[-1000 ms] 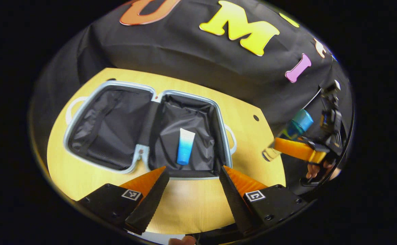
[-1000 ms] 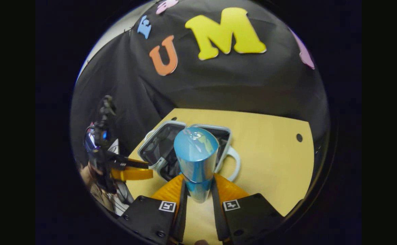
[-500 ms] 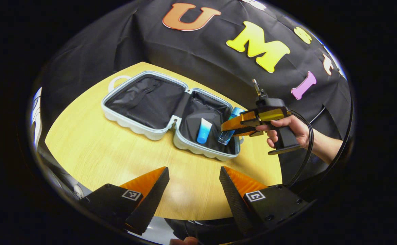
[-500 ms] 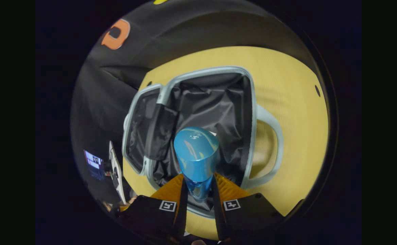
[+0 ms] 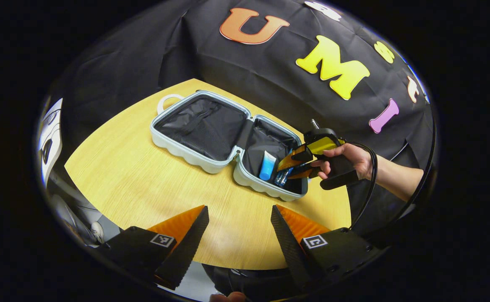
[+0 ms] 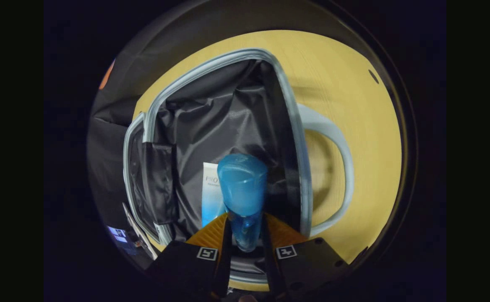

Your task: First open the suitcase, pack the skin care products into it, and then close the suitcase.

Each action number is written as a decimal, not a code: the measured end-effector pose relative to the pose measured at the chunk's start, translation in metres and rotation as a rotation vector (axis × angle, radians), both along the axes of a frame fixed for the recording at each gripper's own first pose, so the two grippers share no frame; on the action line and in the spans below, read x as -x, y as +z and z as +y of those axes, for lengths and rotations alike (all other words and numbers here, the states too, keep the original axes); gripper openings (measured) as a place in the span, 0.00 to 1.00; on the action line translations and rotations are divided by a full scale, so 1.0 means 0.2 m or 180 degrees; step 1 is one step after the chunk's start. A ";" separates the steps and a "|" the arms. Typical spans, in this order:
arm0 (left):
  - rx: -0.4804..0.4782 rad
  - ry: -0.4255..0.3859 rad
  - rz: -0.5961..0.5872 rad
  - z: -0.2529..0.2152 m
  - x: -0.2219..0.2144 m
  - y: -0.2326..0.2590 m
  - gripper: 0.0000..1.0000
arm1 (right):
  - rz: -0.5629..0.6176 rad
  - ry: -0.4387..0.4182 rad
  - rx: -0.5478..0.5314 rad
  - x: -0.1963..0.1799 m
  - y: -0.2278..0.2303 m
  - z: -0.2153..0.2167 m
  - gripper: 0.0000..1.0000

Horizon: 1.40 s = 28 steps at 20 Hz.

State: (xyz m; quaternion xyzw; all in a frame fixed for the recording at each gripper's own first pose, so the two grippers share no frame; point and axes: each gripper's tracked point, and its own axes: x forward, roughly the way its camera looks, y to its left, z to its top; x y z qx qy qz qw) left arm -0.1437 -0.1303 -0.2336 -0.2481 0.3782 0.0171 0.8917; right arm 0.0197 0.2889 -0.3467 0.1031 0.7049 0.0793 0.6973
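1. The suitcase (image 5: pixel 228 147) lies open near the tabletop's (image 5: pixel 144 188) far edge.
2. The right gripper (image 6: pixel 245 235) pinches a blue bottle (image 6: pixel 242 188) inside the suitcase's right half, just beside a blue tube (image 5: pixel 267 165).
3. The left gripper (image 5: pixel 238 218), fingers spread, hovers over the near edge.

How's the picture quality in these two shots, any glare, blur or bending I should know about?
Left gripper view: strong fisheye bending, the table edge bows; a soft glare patch sits on the wood near the left gripper; the suitcase looks sharp. Right gripper view: the blue bottle held in the right gripper looms large and slightly soft, with highlights on its cap; the suitcase lining is dim.
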 end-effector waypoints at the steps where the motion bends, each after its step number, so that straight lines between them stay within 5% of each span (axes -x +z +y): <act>1: -0.0012 -0.0004 0.0004 0.00 0.00 0.00 0.95 | 0.0019 -0.0007 0.0018 0.01 -0.01 0.01 0.34; 6: -0.0043 0.0014 0.0023 0.03 0.00 0.00 1.00 | -0.0049 0.0057 0.0065 0.02 -0.03 0.00 0.35; 14: -0.0027 0.0129 -0.0182 0.19 -0.08 0.01 0.95 | -0.0568 0.0307 -0.0053 -0.03 0.15 -0.01 0.56; 17: 0.0009 0.0259 -0.0420 0.38 -0.19 0.03 0.95 | -0.1016 0.0518 -0.0156 -0.01 0.33 -0.06 0.68; 24: 0.0664 0.0914 -0.0707 0.94 -0.54 -0.03 0.95 | -0.2060 0.0807 -0.0349 0.04 0.72 -0.24 0.70; 28: 0.0817 0.1003 -0.0734 1.23 -0.72 -0.11 0.95 | -0.2830 0.0995 -0.0165 0.03 0.99 -0.39 0.71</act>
